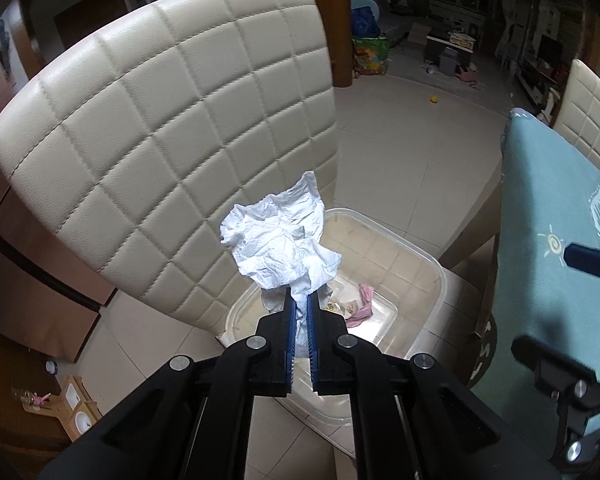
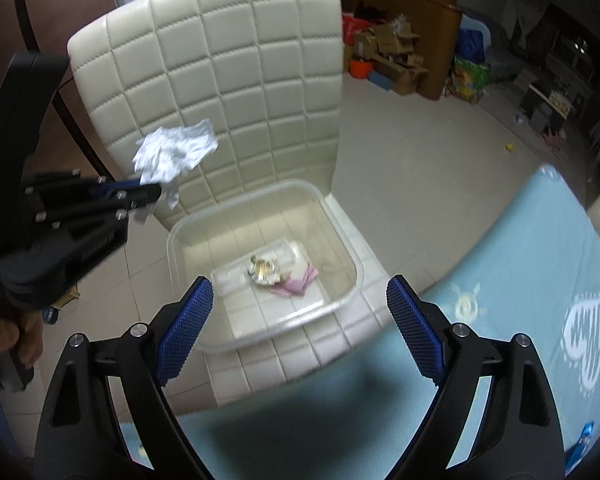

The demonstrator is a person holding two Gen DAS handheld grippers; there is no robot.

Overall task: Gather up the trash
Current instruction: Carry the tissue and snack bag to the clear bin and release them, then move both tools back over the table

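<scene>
My left gripper [image 1: 299, 300] is shut on a crumpled white tissue [image 1: 280, 236], which hangs above the near left side of a clear plastic bin [image 1: 436, 276] on the chair seat. The right wrist view shows that gripper [image 2: 156, 194] at the left with the tissue [image 2: 172, 152] held above and left of the bin [image 2: 352, 256]. Inside the bin lie a shiny crumpled wrapper [image 2: 265, 270] and a pink scrap [image 2: 296, 282]. My right gripper [image 2: 300, 320] stands open and holds nothing, over the bin's near edge and the table edge.
A cream quilted chair [image 1: 168, 132] carries the bin; its back rises behind. A light blue tablecloth [image 2: 500, 280] covers the table at the right. A second cream chair [image 1: 592, 120] stands beyond it. Boxes and bags [image 2: 396, 56] crowd the far floor.
</scene>
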